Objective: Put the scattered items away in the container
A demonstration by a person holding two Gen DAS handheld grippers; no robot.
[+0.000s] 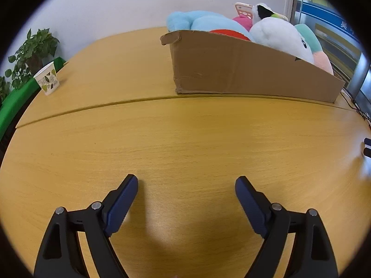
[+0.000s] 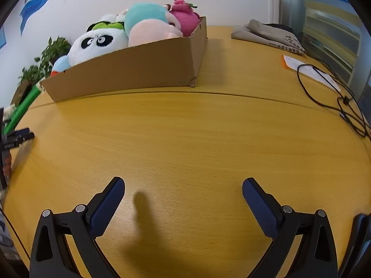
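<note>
Hovering low over the near part of the tabletop (image 1: pixel 185 139), the left tool (image 1: pixel 186 185) has its fingers spread wide with nothing between them, and the right tool (image 2: pixel 183 185) is the same, wide apart and empty. The cardboard box (image 1: pixel 231 69) sits at the far side of the tabletop, already heaped with plush toys: a panda (image 2: pixel 97 44), a light blue toy (image 1: pixel 204 20), a pink one (image 2: pixel 185 19) and a teal-and-peach one (image 2: pixel 148 23), all rising well above the rim.

By the look of it the tidying is close to finished, since no plush lies loose on the wood in either view. The main risk is the overfilled heap: a push on one toy, or a tool catching the low near wall of the box, could roll the panda or the peach toy out onto the tabletop. The paper cup (image 1: pixel 47 78) at the far left stands upright and light, so a careless sweep could tip it. The black cable (image 2: pixel 334 92) at the right could snag a finger of the right tool. Whether the cup or the folded cloth (image 2: pixel 269 34) count as scattered items I cannot tell.
</note>
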